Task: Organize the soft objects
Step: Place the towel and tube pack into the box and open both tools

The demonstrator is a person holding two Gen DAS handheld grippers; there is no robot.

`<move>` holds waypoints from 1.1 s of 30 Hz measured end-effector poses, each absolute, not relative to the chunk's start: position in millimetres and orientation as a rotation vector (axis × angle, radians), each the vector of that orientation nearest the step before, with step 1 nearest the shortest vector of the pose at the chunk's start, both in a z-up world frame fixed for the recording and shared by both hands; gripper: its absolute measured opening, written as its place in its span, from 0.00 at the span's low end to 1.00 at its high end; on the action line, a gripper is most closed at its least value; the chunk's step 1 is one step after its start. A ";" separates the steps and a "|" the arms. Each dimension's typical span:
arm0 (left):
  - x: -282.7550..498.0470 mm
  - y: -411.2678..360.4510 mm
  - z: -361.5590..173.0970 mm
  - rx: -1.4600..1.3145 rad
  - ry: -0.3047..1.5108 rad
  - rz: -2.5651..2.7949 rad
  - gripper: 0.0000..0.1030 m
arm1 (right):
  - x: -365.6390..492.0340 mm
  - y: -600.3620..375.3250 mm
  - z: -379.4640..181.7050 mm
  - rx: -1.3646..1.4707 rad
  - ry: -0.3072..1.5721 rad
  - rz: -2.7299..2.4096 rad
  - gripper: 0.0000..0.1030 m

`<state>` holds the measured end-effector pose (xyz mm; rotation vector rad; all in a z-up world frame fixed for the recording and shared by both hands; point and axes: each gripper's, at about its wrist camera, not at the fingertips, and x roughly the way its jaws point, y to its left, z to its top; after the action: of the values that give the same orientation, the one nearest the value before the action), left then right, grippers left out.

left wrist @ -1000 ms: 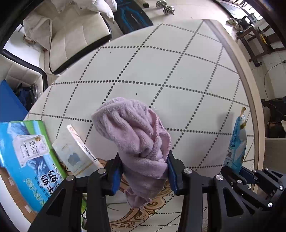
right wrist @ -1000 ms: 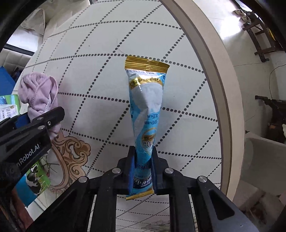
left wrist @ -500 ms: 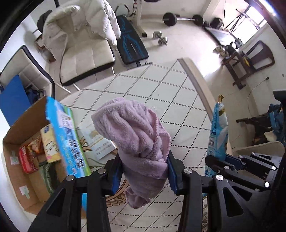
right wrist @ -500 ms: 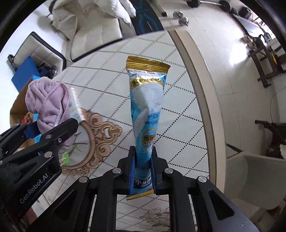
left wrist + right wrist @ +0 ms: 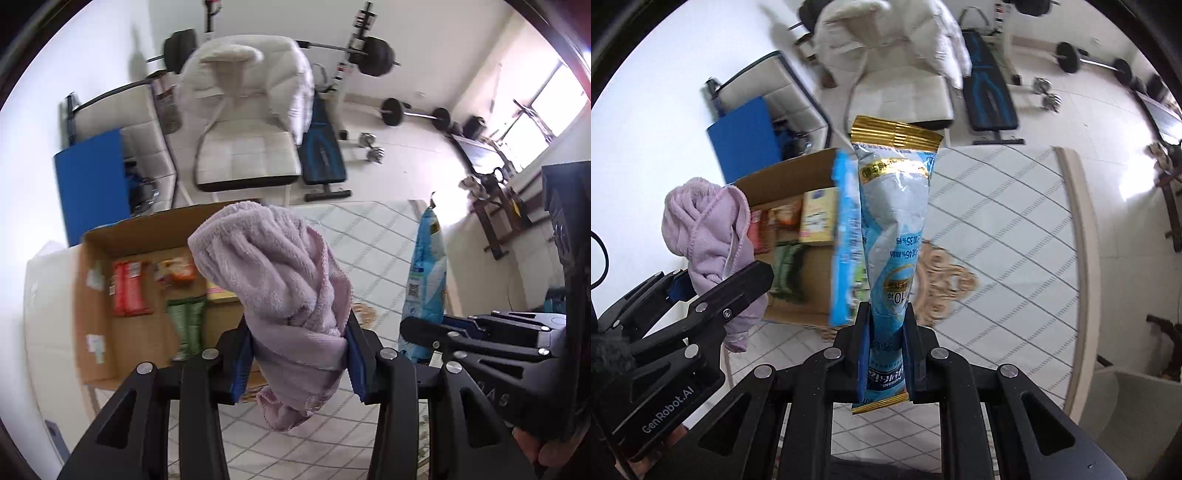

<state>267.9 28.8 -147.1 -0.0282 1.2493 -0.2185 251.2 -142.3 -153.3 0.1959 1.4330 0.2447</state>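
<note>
Left gripper (image 5: 299, 354): fingers (image 5: 242, 358) clenched on the lower part of a bunched lilac towel (image 5: 280, 280); it also shows at the lower left of the right wrist view (image 5: 683, 306).
Towel: held up off the surface at the centre of the left wrist frame, its fluffy bulk rising above the fingers and a frayed end hanging below them; in the right wrist view it sits at mid left (image 5: 705, 229).
Right gripper (image 5: 886, 350): fingers (image 5: 862, 343) grasping a tall light-blue pouch (image 5: 895, 236) near its bottom seal; its black body fills the lower right of the left wrist view (image 5: 480, 343).
Pouch: upright, gold band at the top edge, lifted clear of the surface; in the left wrist view it stands right of the towel (image 5: 426, 273).
Cardboard box (image 5: 99, 295): open, left of centre in the left wrist frame, behind the towel; red, orange, yellow and green packets lie inside. In the right wrist view it lies behind the pouch (image 5: 783, 173), with a blue printed flap (image 5: 846, 240) along its right side.
Surface (image 5: 1004, 229): pale with a diamond line pattern and a tan ornament, right half of the right wrist frame.
Background: cream chair (image 5: 243, 122) with a white jacket over it, weight bench (image 5: 321, 147) and barbells (image 5: 413, 114) across the top of the left wrist frame.
</note>
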 end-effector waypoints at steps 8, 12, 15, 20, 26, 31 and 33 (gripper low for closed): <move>271.8 147.6 -193.2 -0.020 1.342 -0.022 0.39 | 290.9 -23.9 -210.8 0.147 1.526 0.243 0.16; 280.1 178.2 -238.0 -0.005 1.420 0.020 0.39 | 310.1 -0.3 -256.3 0.121 1.593 0.191 0.16; 286.6 194.1 -266.8 -0.009 1.473 0.036 0.39 | 319.4 3.3 -286.8 0.094 1.627 0.147 0.16; 298.4 206.6 -309.6 -0.027 1.556 0.037 0.39 | 325.7 6.9 -309.7 0.072 1.658 0.087 0.16; 306.7 214.2 -339.9 -0.023 1.626 0.034 0.41 | 328.7 7.3 -323.6 0.063 1.686 0.040 0.16; 305.6 217.2 -346.8 -0.042 1.676 0.039 0.42 | 329.8 8.9 -323.5 0.047 1.702 0.025 0.22; 306.8 220.1 -346.5 -0.041 1.673 0.055 0.46 | 329.2 11.3 -320.2 0.041 1.701 0.039 0.45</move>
<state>306.8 220.1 -346.5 -0.0405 1.6734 0.0553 329.2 11.3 -320.2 0.0411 1.7008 0.0394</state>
